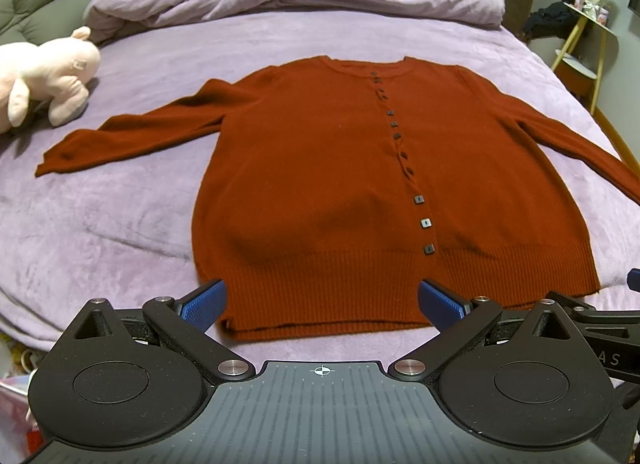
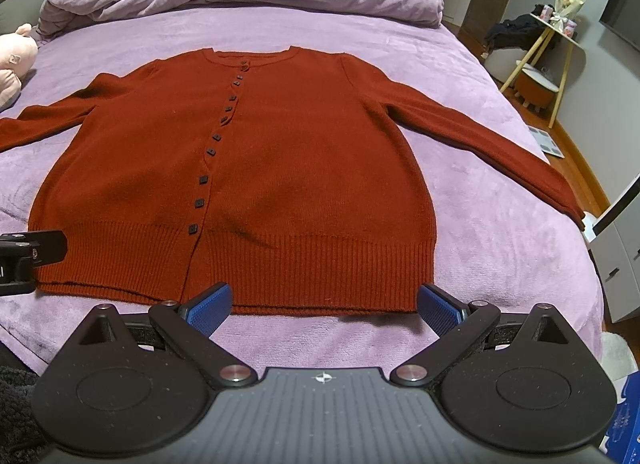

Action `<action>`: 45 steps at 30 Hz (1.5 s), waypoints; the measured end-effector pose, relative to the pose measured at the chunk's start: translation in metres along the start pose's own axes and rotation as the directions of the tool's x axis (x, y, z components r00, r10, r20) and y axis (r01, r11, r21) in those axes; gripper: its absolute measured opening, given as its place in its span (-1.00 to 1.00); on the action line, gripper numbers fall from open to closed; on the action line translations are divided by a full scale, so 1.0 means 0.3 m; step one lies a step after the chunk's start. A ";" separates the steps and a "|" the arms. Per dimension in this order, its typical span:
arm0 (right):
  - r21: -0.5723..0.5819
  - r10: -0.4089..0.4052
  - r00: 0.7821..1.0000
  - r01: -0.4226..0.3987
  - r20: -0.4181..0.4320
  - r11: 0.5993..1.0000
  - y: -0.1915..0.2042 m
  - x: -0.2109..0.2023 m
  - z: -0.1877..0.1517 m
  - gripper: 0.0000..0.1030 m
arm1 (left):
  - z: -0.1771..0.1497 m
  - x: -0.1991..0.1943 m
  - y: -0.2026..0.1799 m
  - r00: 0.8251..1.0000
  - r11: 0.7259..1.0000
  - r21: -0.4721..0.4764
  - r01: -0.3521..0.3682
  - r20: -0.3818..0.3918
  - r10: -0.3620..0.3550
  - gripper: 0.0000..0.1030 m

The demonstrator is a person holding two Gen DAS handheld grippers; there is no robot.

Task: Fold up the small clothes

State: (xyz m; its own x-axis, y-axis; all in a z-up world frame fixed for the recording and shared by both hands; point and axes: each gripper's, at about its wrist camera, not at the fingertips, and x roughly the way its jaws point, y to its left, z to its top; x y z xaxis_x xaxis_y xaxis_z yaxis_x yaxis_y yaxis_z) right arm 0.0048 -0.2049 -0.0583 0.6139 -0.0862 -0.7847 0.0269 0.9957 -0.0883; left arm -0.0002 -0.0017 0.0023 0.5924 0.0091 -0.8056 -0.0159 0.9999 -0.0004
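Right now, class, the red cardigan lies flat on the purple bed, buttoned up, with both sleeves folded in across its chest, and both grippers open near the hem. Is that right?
Not quite. The sleeves are not folded in: both wrist views show the cardigan with its sleeves spread out to the sides on the bed. The rest holds: buttoned, flat, left gripper and right gripper open near the hem.
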 end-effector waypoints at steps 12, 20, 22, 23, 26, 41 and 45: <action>-0.001 -0.001 1.000 0.001 0.004 1.000 0.001 -0.001 -0.002 0.92 | -0.003 0.004 -0.003 1.000 1.000 0.001 -0.003 -0.004 0.003 1.00; -0.002 0.001 1.000 -0.001 0.006 1.000 0.003 0.000 -0.004 0.92 | -0.004 0.004 -0.003 1.000 1.000 0.002 -0.003 -0.004 0.003 1.00; -0.005 0.003 1.000 -0.003 0.008 1.000 0.005 -0.002 -0.006 0.92 | -0.003 0.003 -0.003 1.000 1.000 0.001 -0.003 -0.004 0.003 1.00; -0.006 0.003 1.000 -0.003 0.009 1.000 0.005 -0.002 -0.007 0.92 | -0.003 0.003 -0.003 1.000 1.000 0.002 -0.003 -0.004 0.003 1.00; -0.006 0.003 1.000 -0.003 0.014 1.000 0.008 -0.003 -0.010 0.92 | -0.003 0.003 -0.003 1.000 1.000 0.002 -0.004 -0.004 0.004 1.00; 0.004 0.006 1.000 -0.006 0.020 1.000 0.002 -0.002 -0.018 0.92 | -0.011 0.005 -0.010 1.000 1.000 0.009 -0.004 -0.010 0.004 1.00; 0.005 0.006 1.000 -0.006 0.021 1.000 0.002 -0.002 -0.018 0.92 | -0.013 0.006 -0.016 1.000 1.000 0.012 -0.004 -0.012 0.004 1.00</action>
State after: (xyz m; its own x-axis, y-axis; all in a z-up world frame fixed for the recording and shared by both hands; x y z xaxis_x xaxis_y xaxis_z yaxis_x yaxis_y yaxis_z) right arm 0.0003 -0.2044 -0.0611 0.6301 -0.0793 -0.7725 0.0266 0.9964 -0.0806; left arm -0.0022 -0.0066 -0.0013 0.5826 0.0135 -0.8127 -0.0092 0.9999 0.0099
